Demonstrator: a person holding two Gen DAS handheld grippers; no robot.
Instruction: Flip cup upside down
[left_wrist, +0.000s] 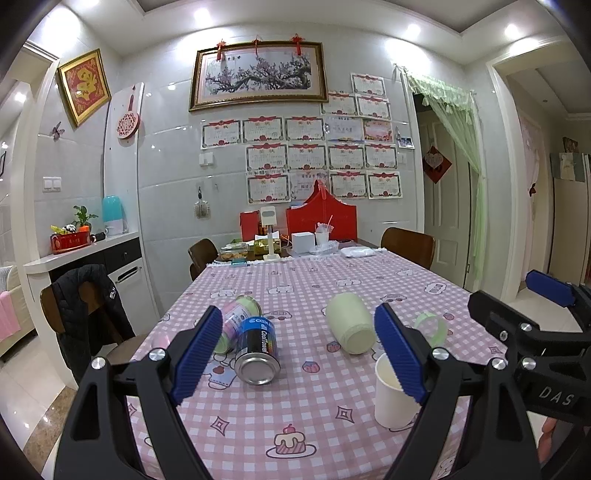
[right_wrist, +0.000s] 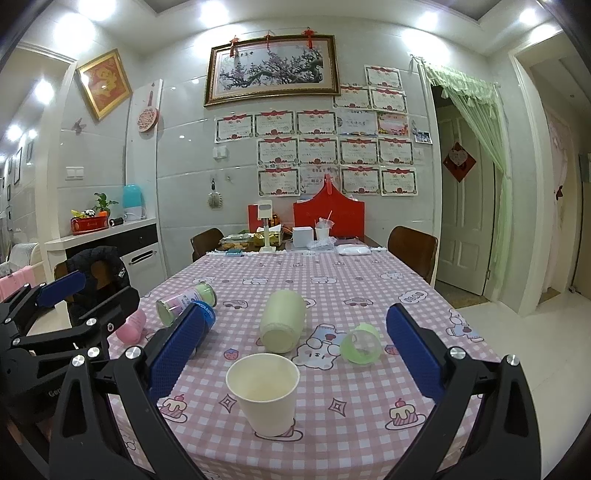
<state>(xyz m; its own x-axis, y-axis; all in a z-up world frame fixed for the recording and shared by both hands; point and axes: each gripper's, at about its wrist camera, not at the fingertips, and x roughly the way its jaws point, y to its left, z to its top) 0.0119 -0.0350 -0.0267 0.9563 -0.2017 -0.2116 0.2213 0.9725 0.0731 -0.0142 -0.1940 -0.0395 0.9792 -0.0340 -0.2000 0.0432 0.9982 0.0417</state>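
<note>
Matt paper cup (right_wrist: 263, 391), shiny metal can (left_wrist: 257, 350), ribbed plastic tool pads (right_wrist: 415, 354).

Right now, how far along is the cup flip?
Nothing looks done: the white paper cup stands upright on the checked tablecloth, mouth up. In hand: nothing; the right gripper is open with the cup between its fingers, and the left gripper is open. Left: grasp, invert, set down.

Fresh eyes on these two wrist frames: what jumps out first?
The white paper cup standing upright, mouth up, near the front edge of the pink checkered tablecloth, framed between the open right gripper. Behind it lie tipped containers: a pale green bottle, a small green cup to its right, and a blue can between the open left gripper's fingers.
</note>
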